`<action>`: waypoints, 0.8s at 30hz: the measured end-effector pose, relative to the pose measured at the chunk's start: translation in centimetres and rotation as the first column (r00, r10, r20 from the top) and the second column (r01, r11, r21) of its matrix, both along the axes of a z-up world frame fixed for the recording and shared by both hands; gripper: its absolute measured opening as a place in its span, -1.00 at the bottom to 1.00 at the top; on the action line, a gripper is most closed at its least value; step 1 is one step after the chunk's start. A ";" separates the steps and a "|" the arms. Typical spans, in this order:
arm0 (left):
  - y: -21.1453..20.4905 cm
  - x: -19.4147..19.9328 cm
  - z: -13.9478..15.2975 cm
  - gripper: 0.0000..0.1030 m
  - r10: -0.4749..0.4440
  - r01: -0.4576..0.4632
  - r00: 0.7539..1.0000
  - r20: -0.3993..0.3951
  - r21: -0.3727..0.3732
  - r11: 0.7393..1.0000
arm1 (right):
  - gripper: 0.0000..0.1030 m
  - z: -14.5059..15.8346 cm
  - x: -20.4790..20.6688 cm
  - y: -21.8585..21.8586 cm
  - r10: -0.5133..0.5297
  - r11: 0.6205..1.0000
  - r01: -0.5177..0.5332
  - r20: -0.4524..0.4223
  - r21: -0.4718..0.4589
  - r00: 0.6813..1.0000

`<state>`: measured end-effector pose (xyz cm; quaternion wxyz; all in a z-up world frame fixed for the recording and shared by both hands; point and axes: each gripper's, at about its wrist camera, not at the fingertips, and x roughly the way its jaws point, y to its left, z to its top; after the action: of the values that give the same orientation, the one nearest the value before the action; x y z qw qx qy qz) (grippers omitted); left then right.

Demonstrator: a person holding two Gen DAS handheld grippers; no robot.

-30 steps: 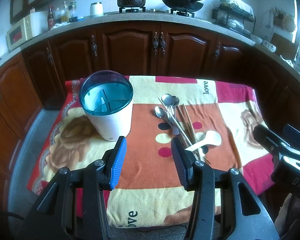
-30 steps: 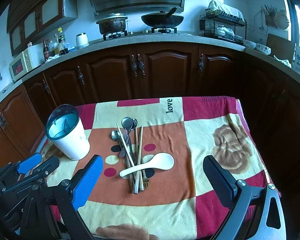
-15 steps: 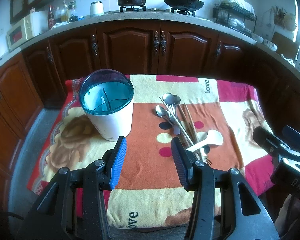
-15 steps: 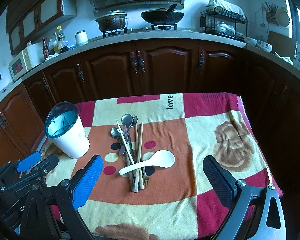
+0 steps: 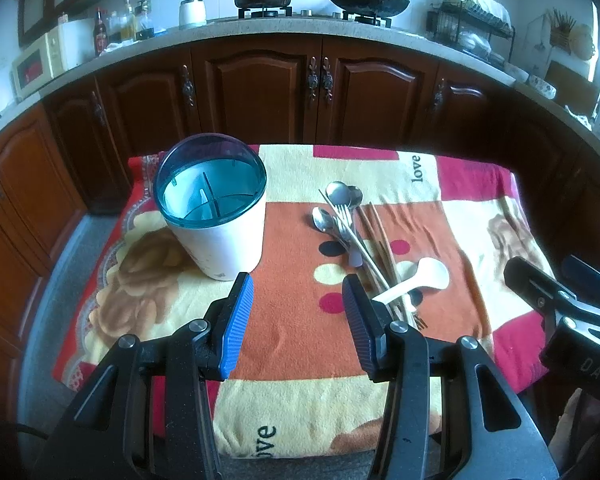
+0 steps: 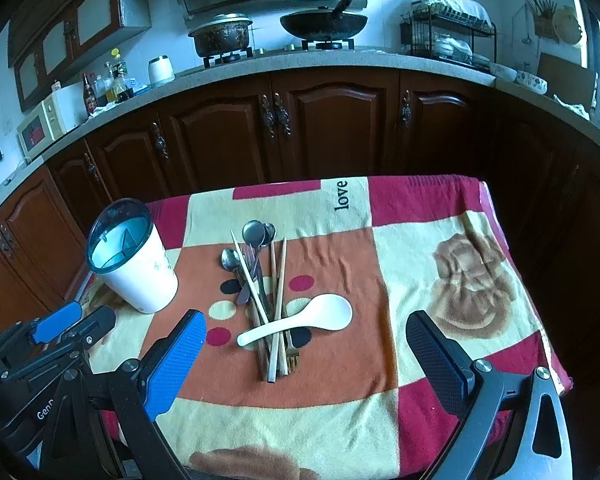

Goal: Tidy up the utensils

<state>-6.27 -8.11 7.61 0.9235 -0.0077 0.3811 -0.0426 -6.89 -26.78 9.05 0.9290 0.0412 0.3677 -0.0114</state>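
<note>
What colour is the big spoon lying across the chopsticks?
White; the big spoon shows best in the right wrist view.

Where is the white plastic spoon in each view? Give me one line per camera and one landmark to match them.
Left wrist view: the white plastic spoon lies right of centre, across the chopsticks, just beyond the left claw.
Right wrist view: the spoon lies near the centre, between the fingers of the open right claw.
Shared landmark: the white utensil holder, left of the pile in both.

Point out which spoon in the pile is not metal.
The white plastic spoon, lying crosswise on top of the chopsticks; the other spoons are shiny metal.
</note>
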 end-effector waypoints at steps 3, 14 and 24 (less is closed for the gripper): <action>-0.2 0.2 -0.1 -0.11 -0.001 0.001 1.000 -0.004 0.003 1.000 | 0.93 -0.2 0.2 -0.1 0.003 1.000 -0.003 -0.007 0.002 1.000; -0.2 1.4 -1.0 -0.11 0.002 -0.001 0.999 -0.032 0.001 1.000 | 0.93 -2.1 1.1 -0.8 0.009 1.000 -0.008 -0.049 0.006 0.999; -0.3 2.3 -1.7 -0.11 0.007 -0.007 0.999 -0.054 0.004 1.000 | 0.93 -3.6 1.9 -1.7 -0.004 1.000 0.006 -0.091 0.023 0.996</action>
<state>-3.99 -8.38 5.89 0.9130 -0.0083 0.4060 -0.0386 -4.94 -28.49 5.47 0.9107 0.0525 0.4095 -0.0114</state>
